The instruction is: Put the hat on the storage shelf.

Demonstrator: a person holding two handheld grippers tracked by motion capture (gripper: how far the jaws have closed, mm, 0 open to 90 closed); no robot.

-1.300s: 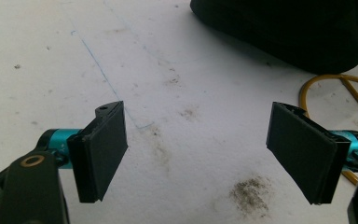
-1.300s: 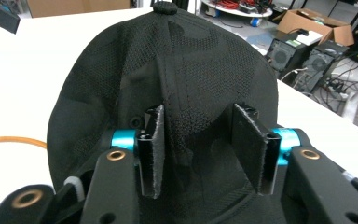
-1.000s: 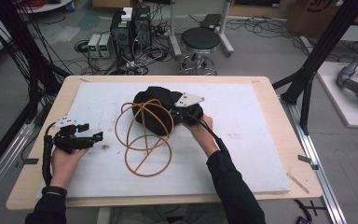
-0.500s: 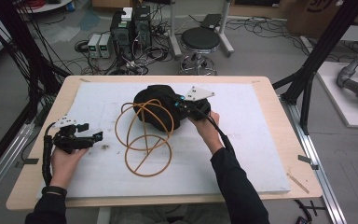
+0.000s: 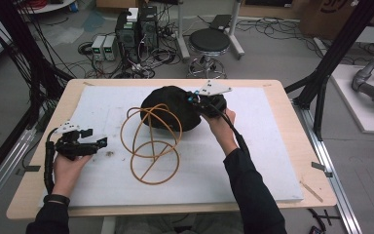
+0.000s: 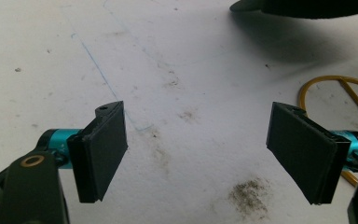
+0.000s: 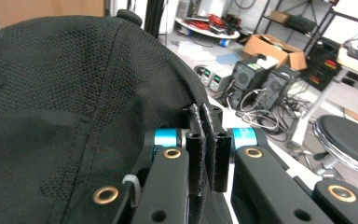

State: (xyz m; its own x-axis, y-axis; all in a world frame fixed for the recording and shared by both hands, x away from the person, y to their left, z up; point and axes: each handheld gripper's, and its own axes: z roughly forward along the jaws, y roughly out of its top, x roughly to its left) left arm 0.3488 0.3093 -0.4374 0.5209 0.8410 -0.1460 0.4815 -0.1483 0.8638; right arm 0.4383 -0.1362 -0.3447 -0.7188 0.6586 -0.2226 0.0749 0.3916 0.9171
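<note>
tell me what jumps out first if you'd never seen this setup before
The black cap at the far middle of the white mat draws the eye, with the right gripper shut on its edge. Just in front of it stands a tan wire frame of crossing hoops. Off at the mat's left edge, the left gripper rests with its jaws wide apart, holding nothing.

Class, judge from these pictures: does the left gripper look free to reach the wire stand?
Probably yes. The left gripper is open and holds nothing, and bare white mat lies between it and the wire stand.
</note>
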